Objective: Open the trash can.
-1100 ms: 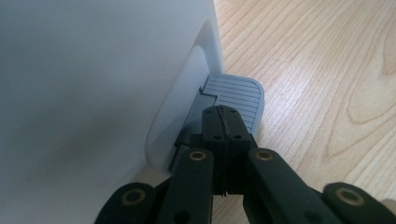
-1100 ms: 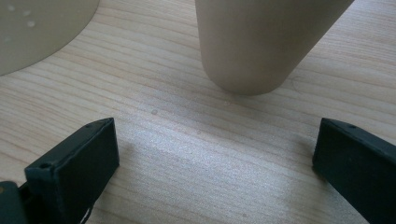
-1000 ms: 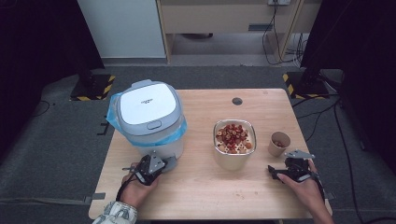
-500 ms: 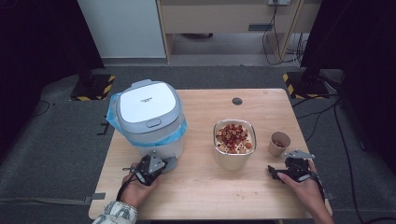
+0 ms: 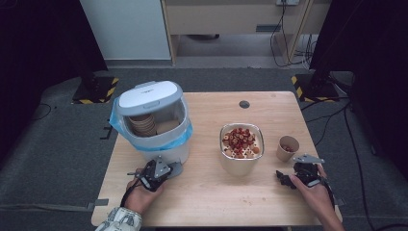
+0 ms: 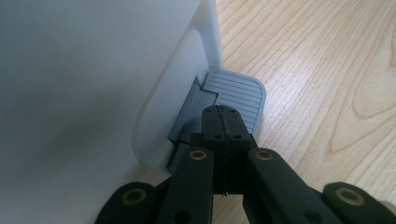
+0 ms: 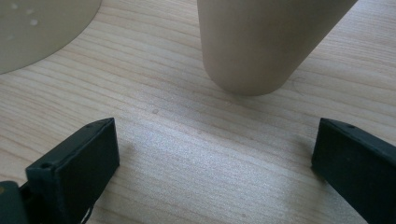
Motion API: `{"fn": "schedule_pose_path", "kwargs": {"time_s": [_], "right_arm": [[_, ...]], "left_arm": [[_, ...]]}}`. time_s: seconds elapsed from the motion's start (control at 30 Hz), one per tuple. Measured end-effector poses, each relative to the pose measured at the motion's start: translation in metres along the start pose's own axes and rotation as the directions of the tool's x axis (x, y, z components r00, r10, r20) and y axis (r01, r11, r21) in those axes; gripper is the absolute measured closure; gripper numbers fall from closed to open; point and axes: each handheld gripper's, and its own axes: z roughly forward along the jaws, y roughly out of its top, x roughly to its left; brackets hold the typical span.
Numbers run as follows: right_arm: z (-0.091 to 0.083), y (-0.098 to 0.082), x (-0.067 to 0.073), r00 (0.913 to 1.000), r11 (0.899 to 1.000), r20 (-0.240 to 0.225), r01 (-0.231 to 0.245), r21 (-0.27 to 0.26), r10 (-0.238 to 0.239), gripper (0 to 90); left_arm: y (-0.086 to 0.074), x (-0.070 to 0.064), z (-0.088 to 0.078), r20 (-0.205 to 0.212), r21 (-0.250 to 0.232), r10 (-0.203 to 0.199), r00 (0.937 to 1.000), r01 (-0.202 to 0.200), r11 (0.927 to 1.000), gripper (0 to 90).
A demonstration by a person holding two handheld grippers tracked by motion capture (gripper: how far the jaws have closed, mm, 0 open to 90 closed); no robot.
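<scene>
A white pedal bin point(image 5: 159, 139) with a blue liner stands at the table's left, its lid point(image 5: 149, 96) raised. Stacked brown paper cups point(image 5: 142, 124) lie inside it. My left gripper point(image 5: 169, 169) is shut and empty, its tip resting on the bin's grey pedal point(image 6: 236, 91) in the left gripper view, where the jaws point(image 6: 224, 123) meet. A small paper cup point(image 5: 287, 147) holding a few red pieces stands at the right. My right gripper point(image 5: 294, 172) sits just in front of it, open, with bare table between its jaws point(image 7: 215, 154) and the cup point(image 7: 261, 42) beyond them.
A metal bowl point(image 5: 240, 166) full of red and pale pieces stands between the bin and the small cup; its side point(image 7: 42, 28) is at the top left of the right gripper view. The wooden table point(image 5: 216, 202) has a dark round hole point(image 5: 244, 104) near its far edge.
The bin's lid, flat and closed in the earlier frames, now stands raised and shows the cups inside. Both hands have stayed where they were.
</scene>
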Motion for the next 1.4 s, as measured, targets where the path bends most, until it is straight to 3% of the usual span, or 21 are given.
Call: {"fn": "schedule_pose_path", "kwargs": {"time_s": [0.23, 0.37, 0.57, 0.77, 1.0, 1.4], "right_arm": [[-0.002, 0.000, -0.002, 1.0000, 1.000, 0.002, -0.003, -0.016, 0.003, 9.7], [-0.005, 0.002, -0.002, 1.0000, 0.999, 0.008, -0.006, -0.048, 0.006, 10.2], [-0.012, 0.005, -0.005, 0.9980, 0.993, 0.063, 0.013, -0.121, -0.006, 11.5], [-0.016, 0.010, -0.009, 0.9974, 0.987, 0.067, -0.015, -0.161, 0.026, 11.4], [-0.020, 0.018, -0.016, 0.9948, 0.977, 0.048, -0.079, -0.197, 0.090, 8.6], [-0.019, 0.028, -0.015, 0.9950, 0.973, 0.007, -0.096, -0.210, 0.100, 6.1]], "left_arm": [[0.000, -0.001, 0.003, -0.002, 0.025, 0.021, 0.9998, -0.021, 0.9995, 89.7], [0.000, -0.001, 0.003, 0.002, 0.027, 0.016, 0.9999, -0.016, 0.9995, 89.7], [0.000, -0.001, 0.003, 0.004, 0.023, 0.011, 0.9999, -0.011, 0.9997, 89.7], [0.000, -0.001, 0.003, 0.003, 0.027, 0.017, 0.9998, -0.017, 0.9995, 89.7], [0.000, -0.001, 0.003, 0.001, 0.026, 0.017, 0.9998, -0.017, 0.9995, 89.7], [0.000, 0.000, 0.003, 0.004, 0.025, 0.013, 0.9999, -0.013, 0.9996, 89.7]]}}
